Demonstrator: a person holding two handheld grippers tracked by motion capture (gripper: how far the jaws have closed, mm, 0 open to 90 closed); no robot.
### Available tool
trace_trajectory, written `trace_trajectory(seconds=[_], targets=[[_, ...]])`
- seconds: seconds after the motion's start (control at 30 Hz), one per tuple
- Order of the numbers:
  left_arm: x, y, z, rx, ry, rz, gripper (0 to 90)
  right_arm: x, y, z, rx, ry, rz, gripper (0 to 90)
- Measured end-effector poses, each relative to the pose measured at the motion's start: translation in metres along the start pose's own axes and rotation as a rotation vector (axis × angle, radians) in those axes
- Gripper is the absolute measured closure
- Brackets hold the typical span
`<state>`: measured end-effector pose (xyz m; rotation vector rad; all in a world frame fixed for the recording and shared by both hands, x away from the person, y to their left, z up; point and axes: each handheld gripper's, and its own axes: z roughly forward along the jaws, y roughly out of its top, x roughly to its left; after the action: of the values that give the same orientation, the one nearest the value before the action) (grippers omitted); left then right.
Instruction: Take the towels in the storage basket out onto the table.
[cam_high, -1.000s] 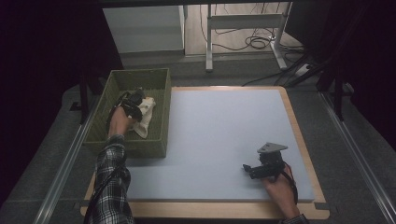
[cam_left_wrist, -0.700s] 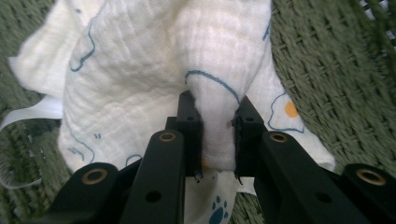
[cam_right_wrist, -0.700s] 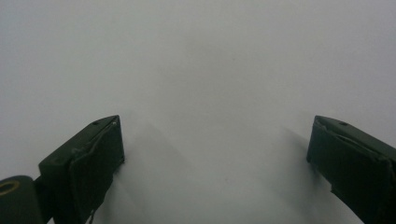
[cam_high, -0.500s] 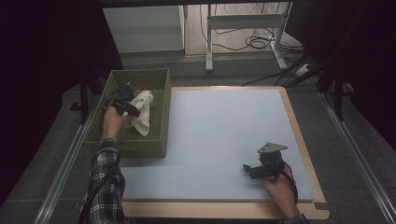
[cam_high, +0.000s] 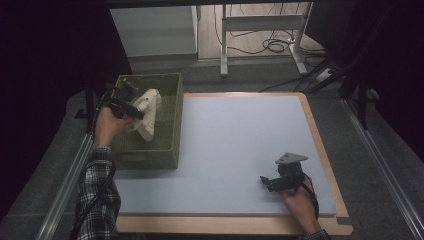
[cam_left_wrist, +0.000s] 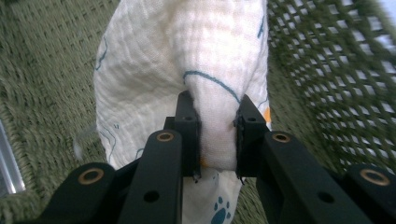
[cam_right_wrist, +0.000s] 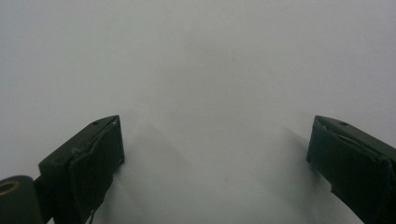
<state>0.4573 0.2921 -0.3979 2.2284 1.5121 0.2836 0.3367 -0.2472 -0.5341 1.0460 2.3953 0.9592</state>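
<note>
Cloth: cream crinkled muslin cloth (cam_left_wrist: 187, 56) with blue print, hanging lengthwise above the green woven basket (cam_high: 167, 150).
Left gripper (cam_left_wrist: 217, 135): clamped on its fold (nearer hand).
Right gripper (cam_right_wrist: 215, 158): jaws spread, empty, well apart on the pale blue table mat (cam_high: 240, 135).

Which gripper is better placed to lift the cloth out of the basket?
Left: the left gripper is shut on the cloth over the basket; the right gripper sits open on the mat.

This looks like a lab or a recording room. Far beyond the right gripper (cam_high: 267, 181), past the pale blue table mat (cam_high: 240, 145), loose cables (cam_high: 272, 46) lie on the floor near a metal stand (cam_high: 260, 25). Dark curtains (cam_high: 50, 50) close both sides.
</note>
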Motion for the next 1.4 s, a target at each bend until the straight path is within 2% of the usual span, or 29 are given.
trace_trajectory(seconds=[0.1,0.17,0.3,0.43,0.63,0.83,0.87,0.97,1.03,1.17,1.4], targets=[[-0.004,0.001,-0.006,-0.004,0.004,0.01,75.7,0.0,0.0,0.0,0.0,0.0,0.0,4.0],[-0.006,0.002,-0.016,-0.018,0.007,0.019,75.7,0.0,0.0,0.0,0.0,0.0,0.0,4.0],[-0.008,0.001,-0.03,-0.038,0.001,0.014,75.7,0.0,0.0,0.0,0.0,0.0,0.0,4.0],[-0.009,0.001,-0.04,-0.04,0.0,0.018,75.7,0.0,0.0,0.0,0.0,-0.001,0.0,4.0],[-0.016,0.004,-0.066,-0.046,-0.009,0.032,75.7,0.0,0.0,0.0,-0.001,0.0,0.001,4.0],[-0.027,0.011,-0.085,-0.036,-0.018,0.059,75.7,0.0,0.0,0.0,-0.002,0.0,0.003,4.0],[-0.032,0.014,-0.091,-0.034,-0.019,0.071,75.7,0.0,0.0,0.0,-0.002,0.0,0.003,4.0],[-0.036,0.017,-0.097,-0.031,-0.023,0.078,75.6,0.0,0.0,0.0,0.001,0.0,0.001,4.0],[-0.044,0.021,-0.105,-0.02,-0.031,0.099,75.6,0.0,0.0,0.0,0.001,0.0,0.001,4.0],[-0.05,0.025,-0.111,-0.018,-0.036,0.112,75.5,0.0,0.0,0.0,0.001,0.0,0.001,4.0],[-0.071,0.038,-0.121,0.004,-0.055,0.162,75.4,0.0,0.0,0.0,0.002,0.001,0.003,4.0]])
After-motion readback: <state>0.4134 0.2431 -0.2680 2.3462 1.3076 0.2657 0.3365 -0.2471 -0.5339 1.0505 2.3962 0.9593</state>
